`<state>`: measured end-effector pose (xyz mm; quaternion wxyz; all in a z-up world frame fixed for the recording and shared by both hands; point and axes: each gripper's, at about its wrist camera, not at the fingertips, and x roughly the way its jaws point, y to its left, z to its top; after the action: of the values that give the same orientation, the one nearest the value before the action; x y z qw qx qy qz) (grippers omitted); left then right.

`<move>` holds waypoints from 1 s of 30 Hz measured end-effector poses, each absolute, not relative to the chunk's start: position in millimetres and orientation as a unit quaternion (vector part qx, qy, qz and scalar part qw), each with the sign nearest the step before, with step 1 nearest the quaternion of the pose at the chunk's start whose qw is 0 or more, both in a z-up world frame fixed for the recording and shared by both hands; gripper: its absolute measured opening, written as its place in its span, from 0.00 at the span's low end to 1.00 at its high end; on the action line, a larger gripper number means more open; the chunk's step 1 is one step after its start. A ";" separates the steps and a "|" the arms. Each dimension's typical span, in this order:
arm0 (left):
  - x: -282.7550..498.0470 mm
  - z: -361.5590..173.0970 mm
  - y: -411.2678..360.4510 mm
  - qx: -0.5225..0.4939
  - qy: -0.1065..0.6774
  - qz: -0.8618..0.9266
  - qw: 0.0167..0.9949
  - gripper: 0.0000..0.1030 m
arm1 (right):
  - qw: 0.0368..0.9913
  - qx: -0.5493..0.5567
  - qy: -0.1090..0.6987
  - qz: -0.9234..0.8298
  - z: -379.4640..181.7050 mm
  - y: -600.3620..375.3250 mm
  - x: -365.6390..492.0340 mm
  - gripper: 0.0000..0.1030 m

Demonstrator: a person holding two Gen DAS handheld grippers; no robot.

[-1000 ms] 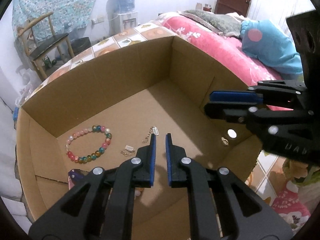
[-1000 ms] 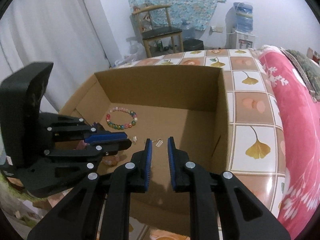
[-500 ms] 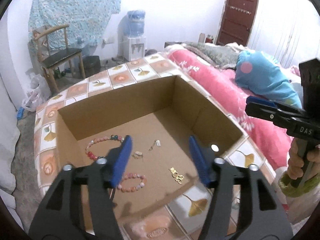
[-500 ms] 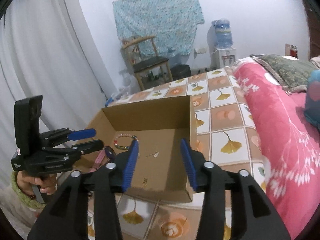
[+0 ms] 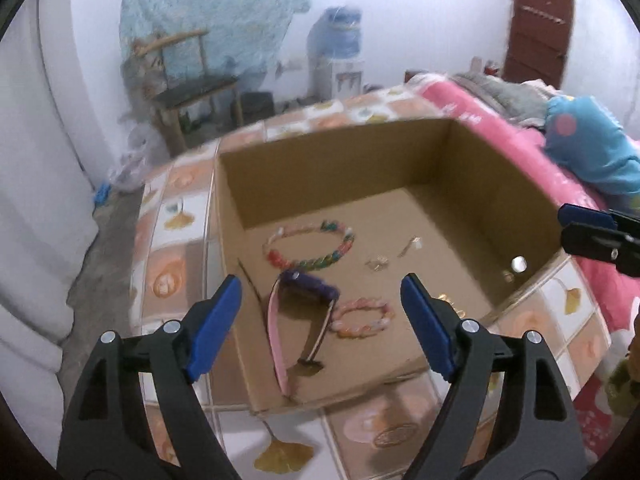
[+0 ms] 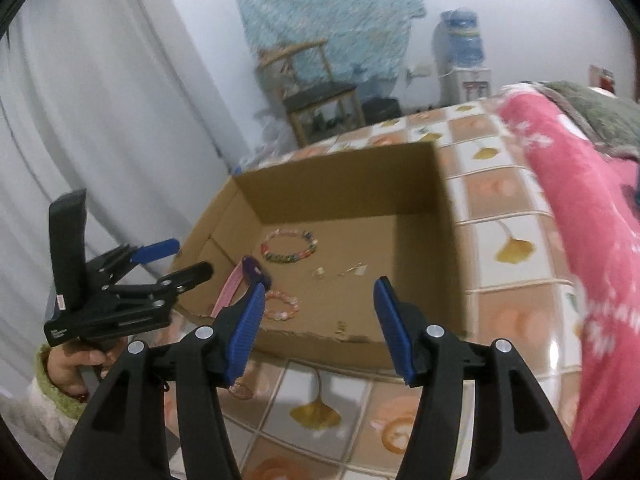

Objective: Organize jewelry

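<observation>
Motion blur softens the small silver trinkets [image 5: 378,263] on the brown cardboard box [image 5: 332,160] floor; their kind is unreadable. The picture edge crops the right gripper [image 5: 592,232].

Beaded bracelets [image 5: 310,246], pink watch [image 5: 280,332] (small pieces too) flat in cardboard box [image 5: 332,164]

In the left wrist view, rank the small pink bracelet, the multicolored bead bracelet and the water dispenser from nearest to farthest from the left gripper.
From the left gripper, whose jaws have just been opening and hold nothing:
1. Small pink bracelet, near part of the cardboard box floor, just inside the right finger.
2. Multicolored bead bracelet, farther in, mid-floor.
3. Water dispenser, against the back wall, beyond the box.
</observation>
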<state>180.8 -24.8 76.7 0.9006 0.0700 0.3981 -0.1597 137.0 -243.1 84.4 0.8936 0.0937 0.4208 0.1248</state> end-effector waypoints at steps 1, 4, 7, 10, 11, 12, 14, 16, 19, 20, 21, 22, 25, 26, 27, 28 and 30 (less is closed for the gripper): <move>180.8 75.3 -25.9 0.077 0.397 -0.160 0.900 0.75 | 0.891 0.085 0.428 0.124 80.2 -237.8 139.8 0.54; 177.4 69.9 -36.6 0.117 0.401 -0.154 0.895 0.75 | 0.882 0.064 0.453 0.113 65.2 -227.5 143.8 0.54; 172.0 63.5 -45.0 0.144 0.405 -0.151 0.890 0.75 | 0.882 0.052 0.454 0.112 64.4 -225.9 139.4 0.54; 167.6 65.4 -43.6 0.135 0.408 -0.146 0.891 0.75 | 0.880 0.042 0.458 0.118 65.6 -225.2 136.6 0.54; 165.8 66.1 -43.4 0.135 0.410 -0.146 0.890 0.75 | 0.879 0.041 0.460 0.120 66.0 -224.0 136.6 0.54; 163.4 66.2 -42.9 0.133 0.411 -0.144 0.890 0.75 | 0.877 0.039 0.463 0.122 66.1 -224.0 135.9 0.54; 157.7 67.3 -41.8 0.129 0.414 -0.144 0.890 0.74 | 0.874 0.042 0.467 0.126 66.4 -224.4 133.3 0.54; 152.7 68.7 -38.4 0.123 0.418 -0.148 0.888 0.74 | 0.872 0.046 0.469 0.132 67.2 -225.3 126.3 0.54; 139.8 71.5 -33.8 0.112 0.425 -0.158 0.884 0.74 | 0.872 0.040 0.467 0.137 68.8 -223.4 110.0 0.54; 134.1 71.6 -33.7 0.112 0.426 -0.160 0.883 0.74 | 0.873 0.039 0.466 0.140 69.3 -223.0 105.4 0.54; 127.5 71.6 -33.8 0.112 0.427 -0.161 0.883 0.74 | 0.873 0.038 0.465 0.142 69.4 -222.9 100.8 0.54; 122.0 71.9 -34.8 0.111 0.429 -0.162 0.882 0.74 | 0.873 0.035 0.464 0.144 69.8 -222.9 93.5 0.54; 106.6 73.5 -35.5 0.106 0.434 -0.167 0.879 0.74 | 0.872 0.032 0.465 0.149 70.8 -224.3 77.5 0.54; 100.2 73.9 -36.1 0.105 0.436 -0.168 0.878 0.74 | 0.872 0.031 0.465 0.151 71.0 -224.7 72.7 0.54; 93.9 74.6 -36.7 0.106 0.437 -0.171 0.877 0.74 | 0.871 0.030 0.466 0.153 71.4 -225.2 67.1 0.54; 89.8 74.8 -35.9 0.103 0.440 -0.173 0.875 0.74 | 0.870 0.029 0.467 0.156 71.8 -225.1 62.2 0.54; 79.0 76.0 -34.8 0.096 0.446 -0.180 0.872 0.74 | 0.869 0.026 0.469 0.158 72.4 -226.0 53.2 0.54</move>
<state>79.0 -34.8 76.0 0.8717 0.0963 0.4456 -0.1795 53.2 -226.0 72.4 0.8686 0.0260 0.4689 0.1582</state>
